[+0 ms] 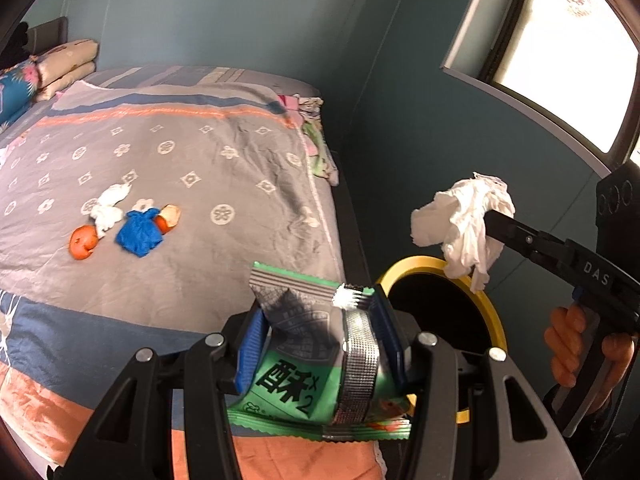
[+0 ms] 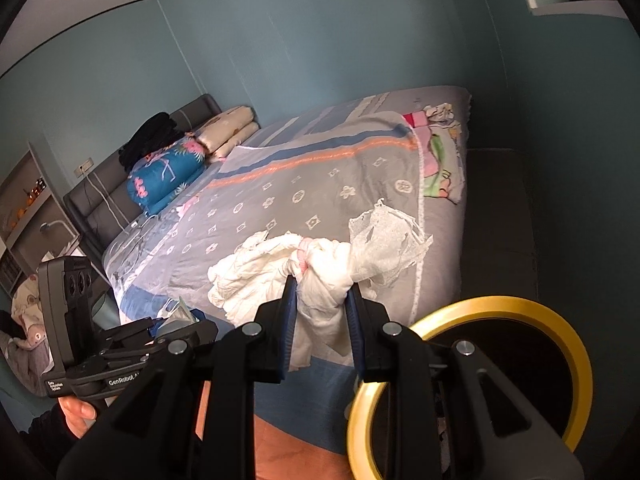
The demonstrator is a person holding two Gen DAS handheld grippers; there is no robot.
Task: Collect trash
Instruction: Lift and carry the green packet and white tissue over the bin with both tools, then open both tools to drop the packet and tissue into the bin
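My left gripper (image 1: 320, 344) is shut on a green and silver snack wrapper (image 1: 316, 364), held at the bed's edge beside the bin. My right gripper (image 2: 322, 320) is shut on a crumpled white tissue (image 2: 304, 272); in the left wrist view that tissue (image 1: 464, 224) hangs just above the yellow-rimmed bin (image 1: 490, 312). The bin rim (image 2: 520, 306) also shows at the lower right of the right wrist view. On the bed lie a white tissue (image 1: 106, 208), a blue crumpled wad (image 1: 140, 232) and orange peel pieces (image 1: 82, 242).
The bed with a grey patterned quilt (image 1: 192, 160) fills the left. Pillows and folded bedding (image 2: 192, 152) sit at its head. A window (image 1: 560, 48) is on the right wall. The bin stands on the dark floor between bed and wall.
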